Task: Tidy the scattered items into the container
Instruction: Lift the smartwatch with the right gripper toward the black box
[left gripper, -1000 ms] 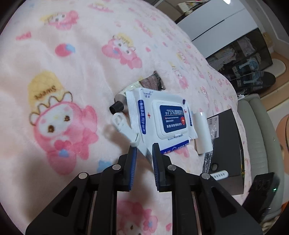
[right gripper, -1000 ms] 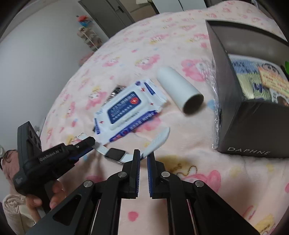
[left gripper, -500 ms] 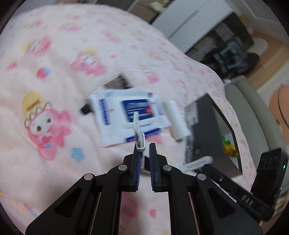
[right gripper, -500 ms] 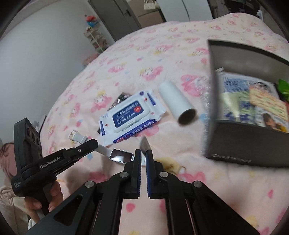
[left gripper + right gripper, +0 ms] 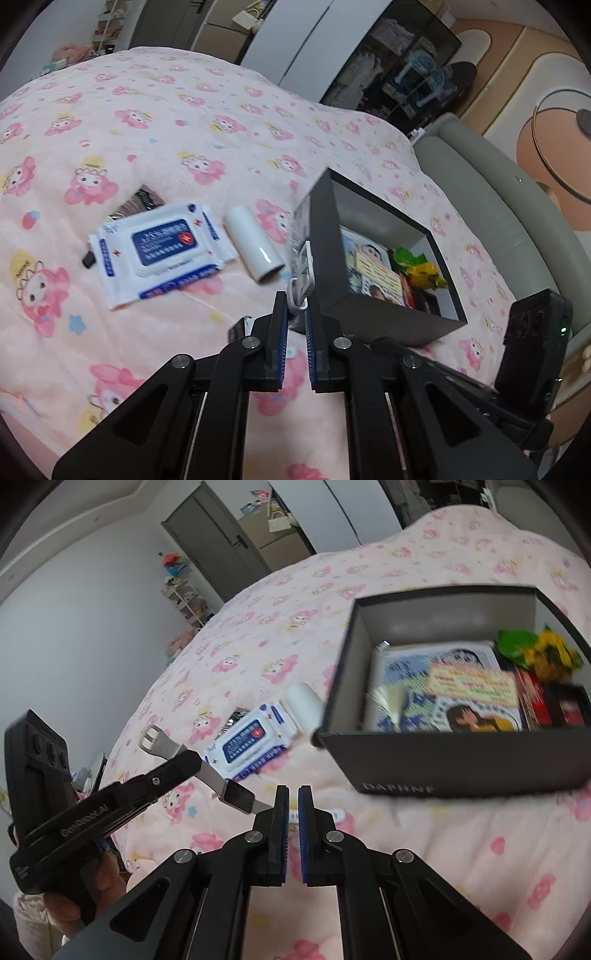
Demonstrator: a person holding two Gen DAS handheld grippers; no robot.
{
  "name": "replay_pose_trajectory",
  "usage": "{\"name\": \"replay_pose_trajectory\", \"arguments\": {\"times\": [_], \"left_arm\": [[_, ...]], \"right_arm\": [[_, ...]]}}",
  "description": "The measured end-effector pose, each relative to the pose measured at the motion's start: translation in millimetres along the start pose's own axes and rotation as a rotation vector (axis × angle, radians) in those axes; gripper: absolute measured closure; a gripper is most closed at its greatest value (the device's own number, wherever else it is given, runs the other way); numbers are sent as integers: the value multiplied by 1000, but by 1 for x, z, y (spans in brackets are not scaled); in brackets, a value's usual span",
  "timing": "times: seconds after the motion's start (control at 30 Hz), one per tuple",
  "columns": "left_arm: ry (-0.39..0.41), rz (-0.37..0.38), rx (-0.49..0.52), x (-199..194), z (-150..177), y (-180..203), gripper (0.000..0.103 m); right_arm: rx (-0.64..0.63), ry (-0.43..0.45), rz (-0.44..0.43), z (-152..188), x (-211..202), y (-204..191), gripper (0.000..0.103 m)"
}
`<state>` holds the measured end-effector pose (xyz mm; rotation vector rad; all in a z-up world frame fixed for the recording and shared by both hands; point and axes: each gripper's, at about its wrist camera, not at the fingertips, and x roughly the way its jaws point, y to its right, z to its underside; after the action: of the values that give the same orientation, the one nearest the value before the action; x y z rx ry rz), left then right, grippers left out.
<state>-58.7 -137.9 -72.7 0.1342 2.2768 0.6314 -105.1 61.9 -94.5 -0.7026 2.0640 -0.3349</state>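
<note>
Both pairs of jaws are pressed shut on one white-strapped smartwatch [image 5: 238,797]: the left gripper [image 5: 296,325] pinches the buckle end of the strap, the right gripper [image 5: 289,805] the other end, so the watch hangs stretched between them at lower centre of the right wrist view. A second ago it lay on the pink cartoon-print bed [image 5: 184,122] with the jaws slightly spread around its strap; since then they have closed, lifted it clear of the blanket, and carried it toward the box. It looks about ready to go in, once it clears the near wall.

The black box [image 5: 461,760], at right of both frames, is open-topped and already part filled: a flat illustrated packet [image 5: 443,686], a green and yellow wrapper [image 5: 535,650] in the far corner, and dark red packets [image 5: 546,701] along the right side.

On the bed, at left of the left wrist view, lie a blue-and-white wipes pack [image 5: 159,247], a white roll [image 5: 255,243] just beside it, a dark sachet [image 5: 140,201] and a small black cap [image 5: 88,260].
</note>
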Motion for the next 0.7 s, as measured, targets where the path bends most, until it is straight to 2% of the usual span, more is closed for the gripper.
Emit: {"name": "replay_pose_trajectory", "arguments": {"times": [0.13, 0.3, 0.5, 0.7], "left_arm": [[-15, 20, 36, 6, 0, 28, 96], [-29, 78, 95, 14, -14, 80, 96], [-7, 213, 183, 18, -52, 166, 96], [19, 305, 237, 32, -95, 243, 97]], "right_arm": [[35, 0, -18, 2, -7, 15, 100], [65, 36, -34, -8, -28, 30, 100], [99, 135, -29, -31, -80, 50, 100], [110, 271, 25, -68, -137, 74, 100]]}}
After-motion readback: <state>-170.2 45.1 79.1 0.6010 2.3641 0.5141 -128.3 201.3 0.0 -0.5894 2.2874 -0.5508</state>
